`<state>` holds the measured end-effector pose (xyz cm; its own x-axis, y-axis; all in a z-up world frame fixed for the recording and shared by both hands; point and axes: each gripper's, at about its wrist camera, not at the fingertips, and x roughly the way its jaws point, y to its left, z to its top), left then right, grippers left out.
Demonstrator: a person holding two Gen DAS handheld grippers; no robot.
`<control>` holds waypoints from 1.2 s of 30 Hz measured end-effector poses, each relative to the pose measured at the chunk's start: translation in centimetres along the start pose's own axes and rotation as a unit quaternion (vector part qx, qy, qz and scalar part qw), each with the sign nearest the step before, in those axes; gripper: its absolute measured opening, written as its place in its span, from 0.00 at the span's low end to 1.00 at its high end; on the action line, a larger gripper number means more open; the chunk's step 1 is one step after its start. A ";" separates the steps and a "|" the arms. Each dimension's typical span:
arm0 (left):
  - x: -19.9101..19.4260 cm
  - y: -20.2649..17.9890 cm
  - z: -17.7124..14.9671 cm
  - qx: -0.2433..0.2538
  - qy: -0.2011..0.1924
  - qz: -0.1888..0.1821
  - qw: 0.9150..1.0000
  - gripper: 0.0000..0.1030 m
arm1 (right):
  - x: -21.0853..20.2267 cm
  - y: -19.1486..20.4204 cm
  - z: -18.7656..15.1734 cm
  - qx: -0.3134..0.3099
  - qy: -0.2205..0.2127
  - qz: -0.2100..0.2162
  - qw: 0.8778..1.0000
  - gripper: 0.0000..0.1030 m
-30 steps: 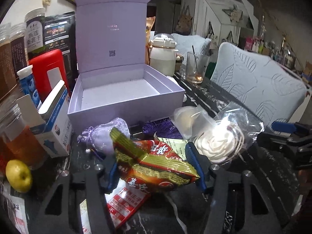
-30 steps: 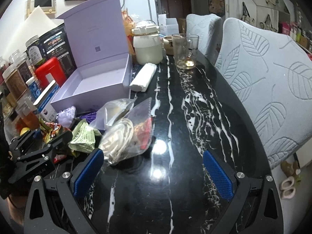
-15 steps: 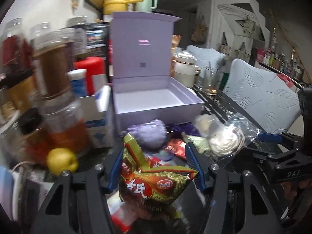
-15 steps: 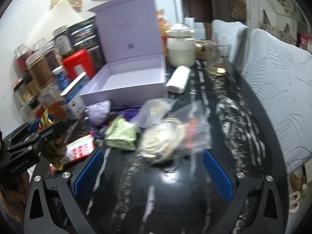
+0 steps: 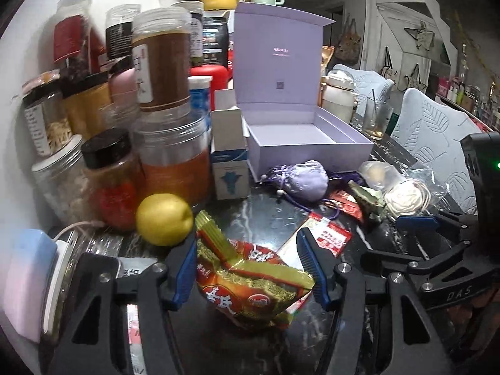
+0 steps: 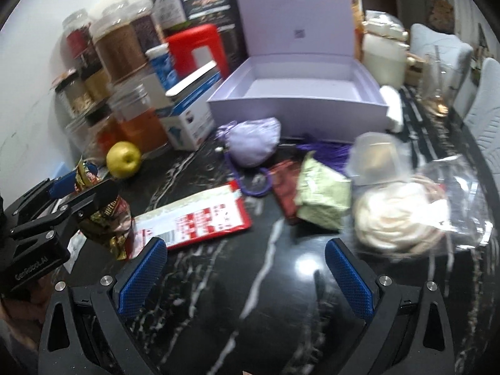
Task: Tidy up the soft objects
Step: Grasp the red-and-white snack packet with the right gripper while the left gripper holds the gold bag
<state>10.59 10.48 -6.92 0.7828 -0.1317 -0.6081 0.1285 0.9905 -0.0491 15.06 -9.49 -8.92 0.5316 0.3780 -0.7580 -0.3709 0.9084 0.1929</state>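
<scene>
My left gripper [image 5: 248, 270] is shut on a red and gold snack bag [image 5: 250, 284] and holds it above the table, left of the pile; it shows in the right wrist view [image 6: 106, 215] too. My right gripper [image 6: 245, 276] is open and empty over bare black marble, in front of the pile. The open lilac box [image 6: 297, 93] stands behind, empty. In front of it lie a lilac pouch [image 6: 253, 140], a flat red packet [image 6: 200, 218], a green packet [image 6: 322, 193] and a clear bag with white cord [image 6: 403, 215].
Jars [image 5: 165, 72], a red container [image 6: 197, 50] and a white-blue carton [image 5: 229, 162] crowd the left side. A yellow apple [image 5: 164, 223] sits by the jars. A white jug [image 6: 384, 53], a glass [image 5: 376, 120] and leaf-patterned chairs [image 5: 434, 131] stand at the right.
My left gripper has carried the snack bag left and back from the pile, toward the jars. My right gripper has swung left to face the pile and the box.
</scene>
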 end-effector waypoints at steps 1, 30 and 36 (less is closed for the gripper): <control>0.1 0.2 -0.2 0.001 0.000 -0.001 1.000 0.58 | 0.4 0.3 0.0 -0.002 0.004 0.001 1.000 1.00; 0.0 3.5 -0.9 -0.067 0.037 -0.018 0.997 0.54 | 4.0 4.3 1.3 -0.178 0.058 0.036 0.982 1.00; -0.9 3.2 -0.5 -0.057 0.033 -0.010 0.998 0.54 | 5.1 5.6 1.5 -0.242 0.075 0.081 0.964 1.00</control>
<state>9.99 13.80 -6.90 0.7381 -0.1515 -0.6574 0.0698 0.9864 -0.1489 16.82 -2.17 -10.81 0.3343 0.4449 -0.8308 -0.7704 0.6367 0.0310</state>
